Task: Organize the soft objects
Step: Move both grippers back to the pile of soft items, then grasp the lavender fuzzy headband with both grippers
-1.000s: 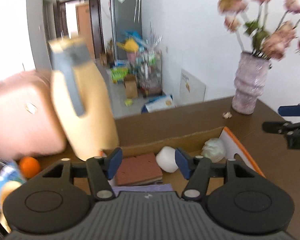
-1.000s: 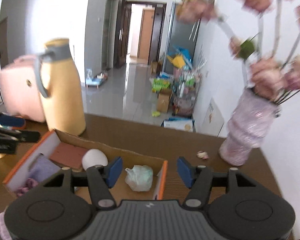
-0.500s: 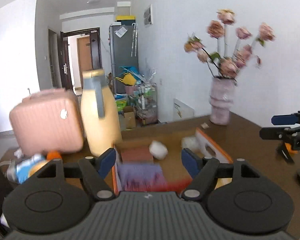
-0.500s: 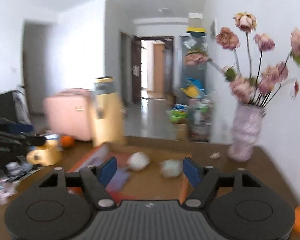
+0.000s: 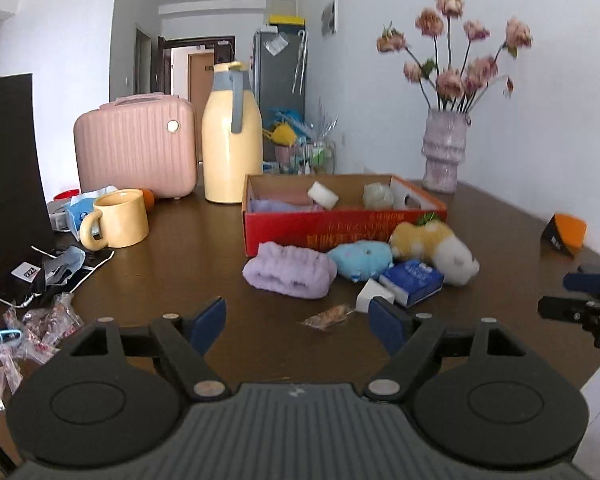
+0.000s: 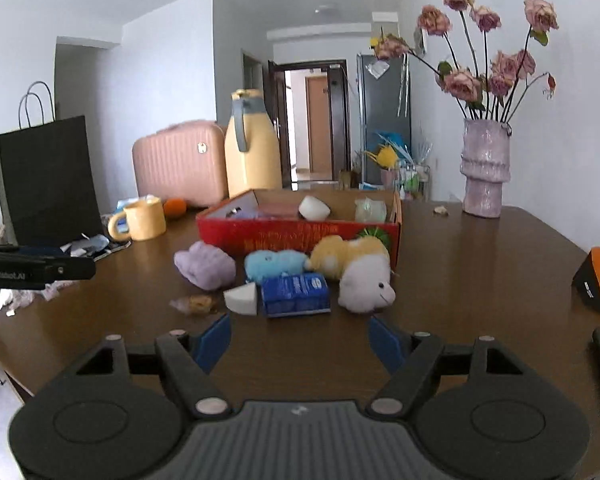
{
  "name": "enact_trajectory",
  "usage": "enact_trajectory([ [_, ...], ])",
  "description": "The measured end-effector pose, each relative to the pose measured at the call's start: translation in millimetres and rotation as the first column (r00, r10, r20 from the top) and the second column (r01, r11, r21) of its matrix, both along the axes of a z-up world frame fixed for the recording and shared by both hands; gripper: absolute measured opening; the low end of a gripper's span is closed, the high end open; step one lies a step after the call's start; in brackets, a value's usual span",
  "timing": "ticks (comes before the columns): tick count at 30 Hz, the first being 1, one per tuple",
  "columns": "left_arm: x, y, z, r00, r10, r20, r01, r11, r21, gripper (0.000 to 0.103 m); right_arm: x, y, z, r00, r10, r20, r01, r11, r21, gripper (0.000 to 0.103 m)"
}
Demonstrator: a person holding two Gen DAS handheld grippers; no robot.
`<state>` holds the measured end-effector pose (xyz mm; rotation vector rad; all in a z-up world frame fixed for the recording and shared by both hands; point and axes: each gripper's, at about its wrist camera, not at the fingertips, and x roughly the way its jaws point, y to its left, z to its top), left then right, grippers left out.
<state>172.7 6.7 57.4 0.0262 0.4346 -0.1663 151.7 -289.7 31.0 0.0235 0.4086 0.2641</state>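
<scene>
Yellow jug [image 5: 231, 136], pink case [image 5: 136, 146], mug [image 5: 118, 219] beside red box [image 5: 340, 232]

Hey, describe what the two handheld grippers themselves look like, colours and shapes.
Both the left gripper and right gripper look alike: black linkage arms with silver pivot pins, blue pads on the fingertips, round black discs either side, and a ribbed grey body.

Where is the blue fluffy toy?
The blue plush toy lies on the table before the red box, between the purple fluffy cloth and the yellow-and-white plush.
</scene>
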Motion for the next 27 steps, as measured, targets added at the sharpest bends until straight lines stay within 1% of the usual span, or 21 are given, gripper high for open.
enact_trajectory([
  [2,2.0,-3.9,-1.5,1.0,0.004,0.01,-0.004,1.0,0.024,0.08,4.7,-0.6,-1.6,0.999,-0.033,-0.001,0.033,0.999,-0.005,0.075],
  [4,5.0,-8.1,-1.2,1.0,-0.002,0.018,0.001,1.0,0.028,0.08,9.4,-2.4,-4.4,0.999,-0.044,-0.014,0.044,0.999,0.007,0.075],
  [8,16.6,-12.3,-7.4,1.0,-0.013,0.003,0.013,0.999,0.032,0.08,21.0,-3.2,-8.1,0.999,-0.036,-0.03,0.037,0.999,0.01,0.075],
  [10,28.0,-9.8,-12.4,1.0,-0.007,-0.02,0.007,1.0,0.016,0.08,31.2,-1.4,-8.8,0.999,-0.023,-0.041,0.024,0.999,0.032,0.075],
  [11,34.6,-7.4,-14.2,0.999,-0.008,-0.031,0.008,1.0,0.007,0.08,37.7,1.3,-8.0,0.999,-0.011,-0.047,0.013,0.999,0.043,0.075],
  [13,55.1,0.5,-16.6,0.998,-0.046,-0.041,0.045,0.999,-0.007,0.08,55.4,11.6,-6.1,0.998,0.031,-0.056,-0.027,0.997,0.069,0.075],
  [14,67.8,4.8,-16.8,0.998,-0.054,-0.043,0.054,0.999,0.001,0.08,66.2,17.4,-6.0,0.996,0.056,-0.067,-0.05,0.994,0.094,0.073],
  [15,84.2,10.0,-17.0,0.998,-0.048,-0.05,0.049,0.999,0.015,0.08,78.7,24.4,-6.0,0.993,0.08,-0.085,-0.069,0.99,0.125,0.067],
  [16,104.3,17.6,-17.7,0.997,-0.051,-0.062,0.052,0.998,0.02,0.08,92.3,32.0,-6.4,0.989,0.1,-0.105,-0.083,0.984,0.157,0.064],
  [17,123.1,24.3,-19.2,0.994,-0.072,-0.08,0.073,0.997,0.008,0.08,108.3,42.6,-7.4,0.985,0.121,-0.127,-0.095,0.977,0.189,0.06],
  [18,141.5,31.7,-22.0,0.989,-0.107,-0.105,0.106,0.994,-0.02,0.08,119.9,52.2,-8.7,0.981,0.135,-0.14,-0.103,0.972,0.21,0.057],
  [19,160.2,39.2,-25.6,0.981,-0.144,-0.133,0.137,0.989,-0.06,0.08,136.1,66.2,-10.9,0.977,0.154,-0.15,-0.116,0.966,0.233,0.056],
  [21,195.4,51.2,-36.1,0.966,-0.185,-0.183,0.162,0.978,-0.132,0.079,160.8,87.6,-16.1,0.971,0.174,-0.165,-0.127,0.957,0.259,0.053],
  [22,210.6,55.5,-42.3,0.956,-0.211,-0.203,0.18,0.971,-0.16,0.078,176.2,98.4,-20.3,0.967,0.164,-0.193,-0.107,0.956,0.272,0.052],
  [23,225.8,60.0,-49.7,0.95,-0.214,-0.227,0.173,0.967,-0.186,0.072,190.7,107.7,-25.0,0.962,0.144,-0.23,-0.075,0.956,0.283,0.049],
  [24,236.8,63.9,-55.6,0.946,-0.21,-0.246,0.161,0.965,-0.206,0.06,199.8,114.5,-29.2,0.959,0.13,-0.253,-0.053,0.956,0.29,0.044],
  [25,245.5,67.5,-60.9,0.941,-0.212,-0.263,0.153,0.962,-0.228,0.053,210.0,121.2,-33.5,0.954,0.116,-0.278,-0.03,0.956,0.293,0.042],
  [26,252.8,71.9,-66.7,0.931,-0.229,-0.284,0.155,0.953,-0.261,0.037,216.7,126.0,-36.7,0.95,0.107,-0.293,-0.016,0.955,0.296,0.042],
  [27,257.1,76.4,-70.2,0.921,-0.251,-0.298,0.16,0.941,-0.298,0.029,221.7,130.7,-40.0,0.948,0.104,-0.3,-0.01,0.954,0.298,0.04],
])
